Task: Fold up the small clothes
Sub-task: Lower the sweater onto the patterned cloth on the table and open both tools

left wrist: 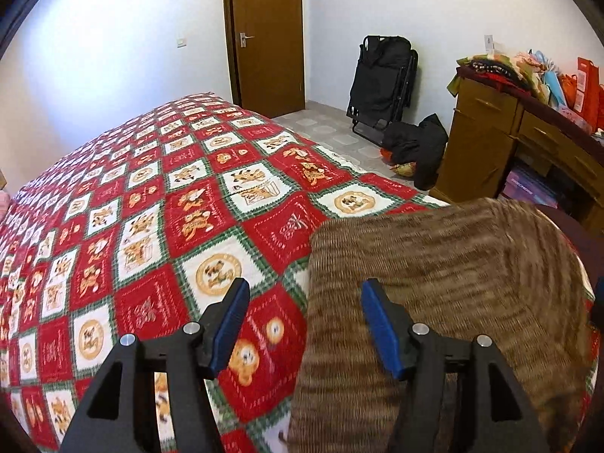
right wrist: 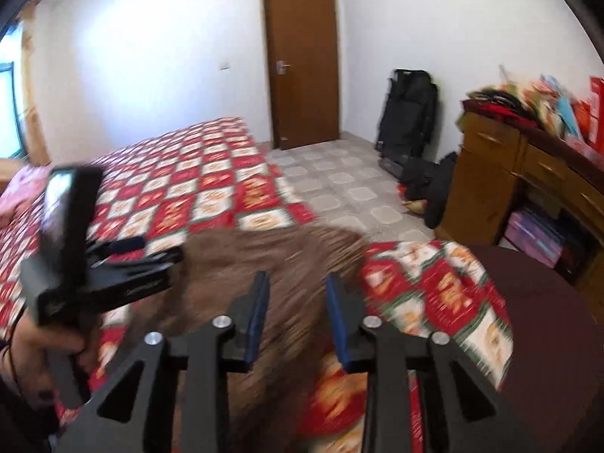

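Beside open left claw [left wrist: 305,311], garment edge [left wrist: 307,302]

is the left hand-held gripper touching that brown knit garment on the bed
Cannot tell. In the left wrist view the left hand-held gripper is open over the edge of the brown knit garment, with nothing pinched, but blur hides whether the right finger rests on it.

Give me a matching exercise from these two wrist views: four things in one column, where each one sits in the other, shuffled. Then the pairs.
Things
1. brown knit garment
2. black folded chair
3. black jacket
4. pile of clothes and bags

Places
A. heaped on the tiled floor
B. on top of the wooden dresser
C. lying on the patterned bedspread
D. leaning against the white wall

Pairs: 1-C, 2-D, 3-A, 4-B
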Tool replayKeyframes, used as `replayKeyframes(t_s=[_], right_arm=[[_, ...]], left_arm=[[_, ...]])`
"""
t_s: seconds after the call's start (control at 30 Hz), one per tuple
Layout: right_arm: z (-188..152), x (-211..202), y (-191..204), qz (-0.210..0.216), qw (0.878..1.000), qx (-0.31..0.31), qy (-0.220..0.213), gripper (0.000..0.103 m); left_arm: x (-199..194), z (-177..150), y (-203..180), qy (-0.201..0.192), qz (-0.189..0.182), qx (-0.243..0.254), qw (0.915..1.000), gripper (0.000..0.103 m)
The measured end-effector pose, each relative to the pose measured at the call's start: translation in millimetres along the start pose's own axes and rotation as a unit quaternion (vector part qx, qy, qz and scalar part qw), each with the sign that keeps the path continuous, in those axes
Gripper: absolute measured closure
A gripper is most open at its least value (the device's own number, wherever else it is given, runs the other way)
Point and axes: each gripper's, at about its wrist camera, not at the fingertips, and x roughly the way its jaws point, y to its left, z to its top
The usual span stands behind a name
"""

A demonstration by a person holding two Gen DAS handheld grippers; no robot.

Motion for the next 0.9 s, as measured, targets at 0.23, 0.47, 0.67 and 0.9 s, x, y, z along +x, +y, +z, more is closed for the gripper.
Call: replayKeyframes(t_s=[0.23, 0.47, 0.67, 0.9], right_arm=[[-33, 6, 42, 0.017, 0.998, -0.041, 0.044, 0.083], [-58, 6, 26, -0.008, 0.997, -0.031, 0.069, 0.096], [-74, -2, 21, -0.014, 0.997, -0.018, 0.076, 0.098], [-81, -7, 28, -0.037, 0.995, -0.015, 0.087, 0.098]], left_arm=[[-19, -29, -4, -0.006, 0.009, 0.005, 0.9999, 0.04], [-19, -49, -16, -0.002, 0.013, 0.023, 0.9996, 0.04], [-26, -65, -23, -0.009, 0.02, 0.041, 0.9989, 0.04], [-40, -78, -22, -0.003, 0.025, 0.05, 0.9984, 0.04]])
